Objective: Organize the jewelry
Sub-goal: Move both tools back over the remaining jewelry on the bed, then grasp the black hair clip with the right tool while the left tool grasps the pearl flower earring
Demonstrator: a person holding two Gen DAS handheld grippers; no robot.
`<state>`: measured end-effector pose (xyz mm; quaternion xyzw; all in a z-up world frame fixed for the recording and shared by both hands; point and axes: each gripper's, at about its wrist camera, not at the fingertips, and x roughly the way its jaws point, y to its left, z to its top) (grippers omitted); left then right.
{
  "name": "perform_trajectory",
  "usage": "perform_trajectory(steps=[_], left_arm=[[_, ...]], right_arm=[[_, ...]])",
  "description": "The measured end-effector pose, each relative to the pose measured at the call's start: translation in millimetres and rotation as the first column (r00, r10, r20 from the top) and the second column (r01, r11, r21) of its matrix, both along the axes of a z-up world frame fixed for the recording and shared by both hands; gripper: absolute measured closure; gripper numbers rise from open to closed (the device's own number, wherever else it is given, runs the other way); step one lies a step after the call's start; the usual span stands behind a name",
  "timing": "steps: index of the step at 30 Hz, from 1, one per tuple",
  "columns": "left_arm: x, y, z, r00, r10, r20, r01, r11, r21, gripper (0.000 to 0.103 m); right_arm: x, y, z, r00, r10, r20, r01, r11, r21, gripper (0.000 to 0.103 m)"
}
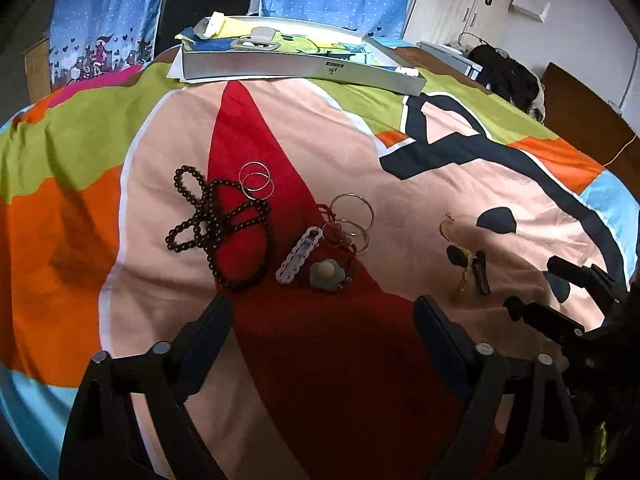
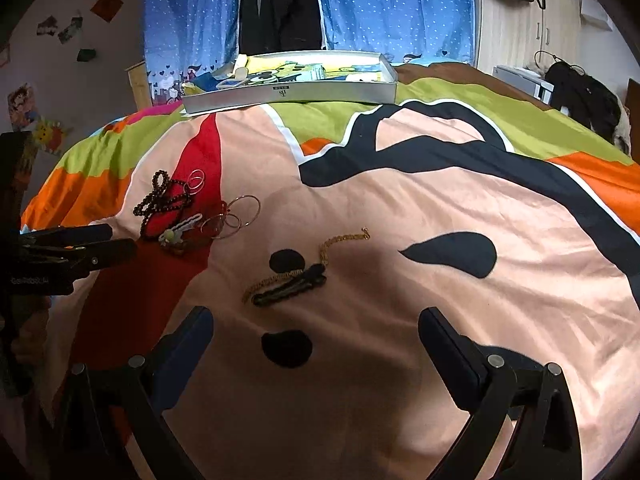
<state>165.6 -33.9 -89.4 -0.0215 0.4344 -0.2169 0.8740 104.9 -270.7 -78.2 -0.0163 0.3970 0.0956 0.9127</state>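
Nearest the lens, the left gripper [image 1: 322, 320] and the right gripper [image 2: 316, 328] both hang with fingers spread wide, holding nothing, over the patterned bedspread [image 2: 400, 184]. Mid-frame in the right view a gold chain [image 2: 340, 240] trails across a black hair clip [image 2: 290, 286], while beads [image 1: 216, 220], thin bangles [image 1: 352, 216] and a white clip [image 1: 298, 256] cluster centre-left of the left view. I'd judge the chain light, limp and slippery, so pinch it mid-length; the clip is stiff.

Blue dotted curtains [image 2: 192, 20] hang behind a bed w/ colourful quilt [image 2: 400, 208], pale wardrobe [image 2: 516, 32] right of curtains, posters on wall [image 2: 60, 80] left.
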Motion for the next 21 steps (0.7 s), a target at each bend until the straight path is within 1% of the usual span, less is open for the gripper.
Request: perform_trajectory(steps=[1,3,4,5,6,7,9,12,16,19,20,21], left_arm=[[2,0,-1,1.0,-0.002,-0.003,0.002,1.0,-0.006,0.022],[4,-1,-1,1.0,-0.008,-0.005,0.008,1.0,-0.014,0.03],[6,-3,-2,1.0,-0.015,-0.006,0.015,1.0,-0.018,0.033],[8,-5,-3,1.0,-0.023,-0.008,0.023,0.999,-0.023,0.038],[10,-7,-4,0.999,-0.032,-0.01,0.032,0.999,-0.027,0.044],[13,-9,-6,0.999,-0.044,-0.015,0.043,0.999,-0.03,0.047],[16,-13,-8,0.998,-0.059,-0.022,0.058,0.998,-0.036,0.055],[24,-16,-14,0.996,-0.07,-0.047,0.068,0.996,-0.049,0.061],[32,-15,-21,0.994,-0.068,-0.082,0.062,0.996,-0.063,0.062],[38,-14,-26,0.993,-0.061,-0.105,0.053,0.996,-0.073,0.063],[39,-14,-28,0.992,-0.059,-0.109,0.052,0.996,-0.071,0.067],[40,-14,-29,0.992,-0.057,-0.111,0.05,0.997,-0.067,0.069]], right_arm=[[2,0,-1,1.0,0.003,0.001,-0.003,1.0,0.0,0.0],[5,1,-2,1.0,0.011,0.001,-0.011,1.0,0.0,0.0],[7,2,-3,1.0,0.016,0.001,-0.016,1.0,-0.002,0.0],[9,3,-4,1.0,0.022,0.0,-0.022,1.0,-0.005,0.0],[11,4,-5,1.0,0.026,-0.001,-0.026,1.0,-0.009,0.003],[14,5,-8,1.0,0.031,-0.007,-0.031,0.999,-0.016,0.005],[17,6,-11,0.999,0.038,-0.018,-0.039,0.999,-0.021,0.013],[23,6,-17,0.998,0.045,-0.036,-0.046,0.999,-0.008,0.02],[31,3,-24,0.997,0.058,-0.058,-0.057,0.998,0.009,0.025],[38,6,-25,0.994,0.09,-0.056,-0.091,0.996,-0.006,0.026],[40,7,-26,0.993,0.101,-0.056,-0.102,0.995,-0.012,0.028],[44,9,-26,0.992,0.113,-0.055,-0.115,0.993,-0.022,0.031]])
